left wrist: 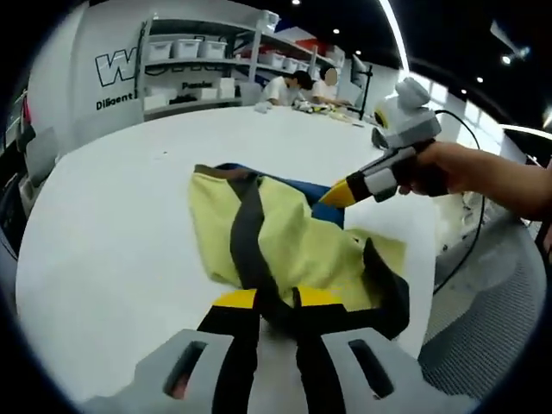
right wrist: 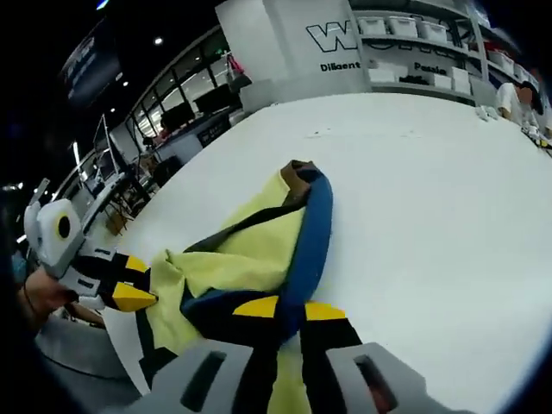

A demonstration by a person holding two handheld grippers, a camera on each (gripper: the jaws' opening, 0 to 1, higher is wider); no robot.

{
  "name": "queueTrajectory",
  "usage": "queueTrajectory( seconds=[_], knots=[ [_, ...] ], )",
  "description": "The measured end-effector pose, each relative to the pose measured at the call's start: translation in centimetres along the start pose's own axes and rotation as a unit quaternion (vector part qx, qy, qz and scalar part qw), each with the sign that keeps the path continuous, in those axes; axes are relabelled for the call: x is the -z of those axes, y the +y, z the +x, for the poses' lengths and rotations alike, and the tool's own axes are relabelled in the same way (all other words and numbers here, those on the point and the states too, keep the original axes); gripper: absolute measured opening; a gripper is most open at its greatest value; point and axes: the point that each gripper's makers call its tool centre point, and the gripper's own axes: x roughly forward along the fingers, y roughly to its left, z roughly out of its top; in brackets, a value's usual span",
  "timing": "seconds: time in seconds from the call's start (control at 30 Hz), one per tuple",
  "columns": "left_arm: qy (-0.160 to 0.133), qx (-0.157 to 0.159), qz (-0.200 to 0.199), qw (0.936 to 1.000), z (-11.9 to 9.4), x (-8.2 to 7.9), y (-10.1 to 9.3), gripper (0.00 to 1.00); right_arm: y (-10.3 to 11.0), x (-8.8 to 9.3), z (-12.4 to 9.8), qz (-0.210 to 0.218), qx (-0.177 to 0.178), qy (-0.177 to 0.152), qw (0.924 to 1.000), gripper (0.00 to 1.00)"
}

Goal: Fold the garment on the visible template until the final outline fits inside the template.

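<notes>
On white table (left wrist: 112, 250), yellow garment (left wrist: 285, 241) pinched by both tools (left wrist: 278, 302) (right wrist: 278, 312); wall lettering perhaps "Diligent"

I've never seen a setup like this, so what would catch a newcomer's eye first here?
A crumpled yellow garment with dark and blue bands lies on the big white table. The left gripper pinches its near edge with yellow-tipped jaws. The right gripper grips the blue band, with a person's hand holding it from the right in the left gripper view.
</notes>
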Motion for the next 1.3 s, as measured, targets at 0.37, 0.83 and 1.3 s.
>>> queueTrajectory(
  seconds=[0.37, 0.83, 1.3],
  knots=[
    [-0.004, -0.014, -0.024, 0.9996, -1.1, -0.2, 1.2, 0.00, 0.1, -0.3, -0.2, -0.007, -0.001, -0.001, 1.0000, 0.00],
    [-0.015, -0.047, -0.109, 0.9929, -3.1, -0.1, 3.8, 0.00, -1.4, -0.6, -0.5, -0.015, 0.024, 0.003, 0.9996, 0.00],
    [-0.024, -0.091, -0.174, 0.9803, -5.1, 1.3, 7.2, 0.00, -3.6, -0.4, -0.9, 0.004, 0.053, 0.002, 0.9986, 0.00]
  ],
)
